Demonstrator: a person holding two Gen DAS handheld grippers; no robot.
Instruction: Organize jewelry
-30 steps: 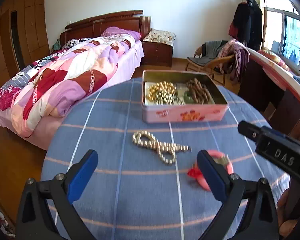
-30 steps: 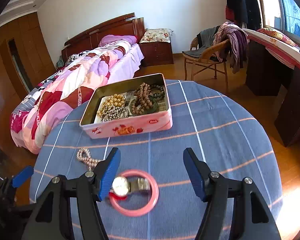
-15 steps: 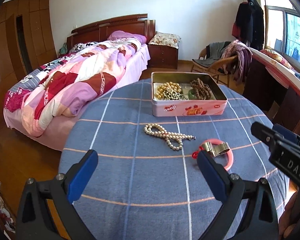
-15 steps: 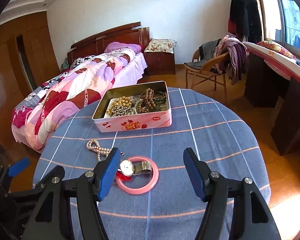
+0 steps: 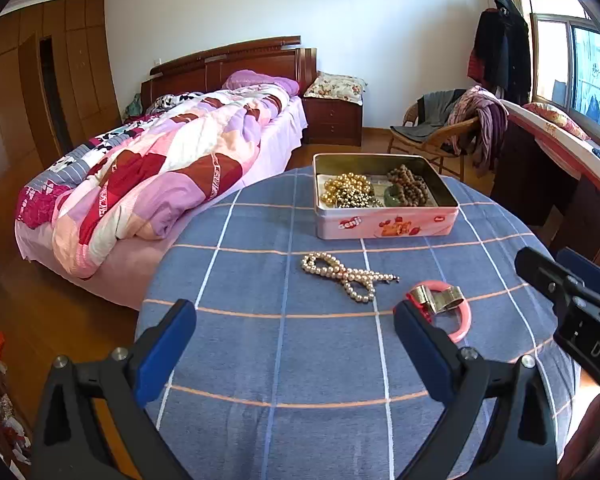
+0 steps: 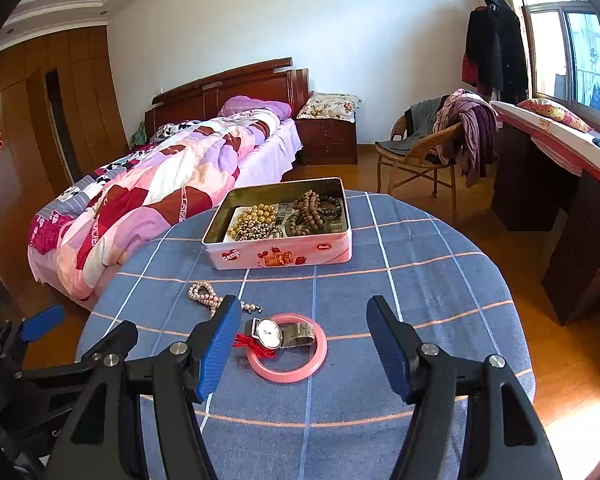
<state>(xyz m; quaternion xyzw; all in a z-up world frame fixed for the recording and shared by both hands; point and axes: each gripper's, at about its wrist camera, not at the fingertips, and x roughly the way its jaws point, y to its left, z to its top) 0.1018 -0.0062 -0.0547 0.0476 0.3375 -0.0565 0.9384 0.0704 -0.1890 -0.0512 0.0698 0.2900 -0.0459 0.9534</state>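
Left gripper (image 5: 294, 326): jaws wide, empty, raised over the near cloth. Pearls (image 5: 346, 278) ahead and slightly right, long axis slanting left-far to right-near, before the tin (image 5: 384, 226). Right gripper (image 6: 304, 332): jaws wide, empty, bangle (image 6: 287, 347) with watch (image 6: 269, 333) directly ahead between the fingers, so probably the nearer hand for those.

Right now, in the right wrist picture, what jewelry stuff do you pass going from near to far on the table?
Pink bangle with the watch lying across it → pearl necklace → pink tin, holding beads.
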